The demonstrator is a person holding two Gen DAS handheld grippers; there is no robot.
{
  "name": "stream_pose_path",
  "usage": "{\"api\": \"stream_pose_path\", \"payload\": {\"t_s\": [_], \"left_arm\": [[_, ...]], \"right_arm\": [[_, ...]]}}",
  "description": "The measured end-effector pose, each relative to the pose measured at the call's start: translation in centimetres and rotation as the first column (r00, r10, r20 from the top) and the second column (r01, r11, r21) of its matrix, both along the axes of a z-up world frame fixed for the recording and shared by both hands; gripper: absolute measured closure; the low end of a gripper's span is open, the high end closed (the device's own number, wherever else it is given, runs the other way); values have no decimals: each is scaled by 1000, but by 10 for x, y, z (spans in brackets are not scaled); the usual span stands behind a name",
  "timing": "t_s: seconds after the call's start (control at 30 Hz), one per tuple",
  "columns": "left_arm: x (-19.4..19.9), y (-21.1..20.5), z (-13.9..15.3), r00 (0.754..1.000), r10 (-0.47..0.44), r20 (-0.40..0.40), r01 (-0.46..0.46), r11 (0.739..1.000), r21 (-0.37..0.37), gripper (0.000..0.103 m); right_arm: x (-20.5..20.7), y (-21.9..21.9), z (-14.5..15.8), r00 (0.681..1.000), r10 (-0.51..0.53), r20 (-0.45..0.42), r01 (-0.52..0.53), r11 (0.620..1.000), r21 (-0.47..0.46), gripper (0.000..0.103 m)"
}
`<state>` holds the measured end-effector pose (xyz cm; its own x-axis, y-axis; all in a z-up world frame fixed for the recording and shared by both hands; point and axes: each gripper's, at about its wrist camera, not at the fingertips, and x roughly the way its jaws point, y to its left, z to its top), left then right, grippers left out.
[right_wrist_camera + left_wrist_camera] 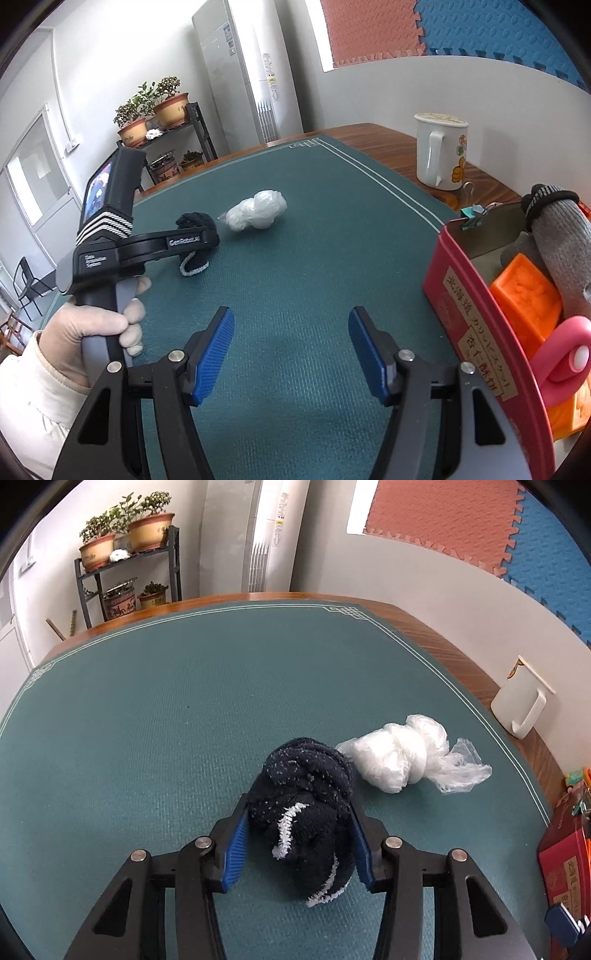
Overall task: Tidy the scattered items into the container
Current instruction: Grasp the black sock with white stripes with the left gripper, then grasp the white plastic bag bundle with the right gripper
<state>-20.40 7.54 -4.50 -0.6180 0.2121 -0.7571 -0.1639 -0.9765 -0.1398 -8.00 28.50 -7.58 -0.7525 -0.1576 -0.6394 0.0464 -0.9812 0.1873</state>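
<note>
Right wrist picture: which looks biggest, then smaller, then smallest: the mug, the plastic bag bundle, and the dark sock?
1. Mug
2. Plastic bag bundle
3. Dark sock, but the left tongs hide part of it, so it may really match the bundle.

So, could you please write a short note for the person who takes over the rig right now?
Left gripper: jaws around the dark sock on the mat; contact looks likely, not lifted.
Right gripper: open, empty, beside the red box.
Done: grey sock, orange piece and pink item are in the box.
Left: dark sock, then the plastic bag on the mat.
</note>
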Motion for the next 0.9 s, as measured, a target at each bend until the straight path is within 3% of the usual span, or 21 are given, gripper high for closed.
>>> {"api": "stream_pose_path", "payload": {"t_s": [0.5,0.9], "left_arm": [[45,-35,9,995,104,-5,-104,995,-10,54],[98,-65,12,991,132,-30,-133,990,-40,54]], "right_arm": [[-1,-1,0,1000,3,4,-3,1000,24,35],[-5,-5,-7,1000,0,24,-2,998,58,35]]}}
